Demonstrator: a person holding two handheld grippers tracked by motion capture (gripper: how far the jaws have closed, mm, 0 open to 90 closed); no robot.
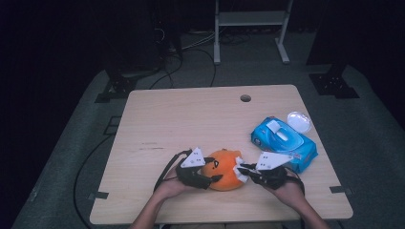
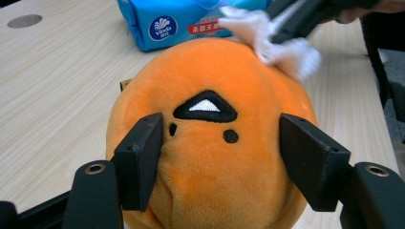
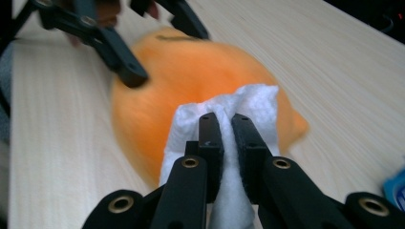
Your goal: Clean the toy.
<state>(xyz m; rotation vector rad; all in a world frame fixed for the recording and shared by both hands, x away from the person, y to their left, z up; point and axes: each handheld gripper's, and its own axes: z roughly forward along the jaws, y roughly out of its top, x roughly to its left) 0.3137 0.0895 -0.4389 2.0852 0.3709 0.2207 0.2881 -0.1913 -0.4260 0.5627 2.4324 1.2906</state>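
Left gripper (image 2: 219, 162) jaws clamped either side of plush (image 2: 210, 143), face up between them; right gripper (image 3: 228, 129) jaws together on wipe (image 3: 248, 102), plush just beyond tips, wipe touching its far side

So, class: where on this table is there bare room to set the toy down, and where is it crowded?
Bare wood covers the table's whole left half and the far strip round the round hole. It is crowded at the near middle, where both grippers work the orange plush toy, and at the right, by the blue wipes pack and clear lid.
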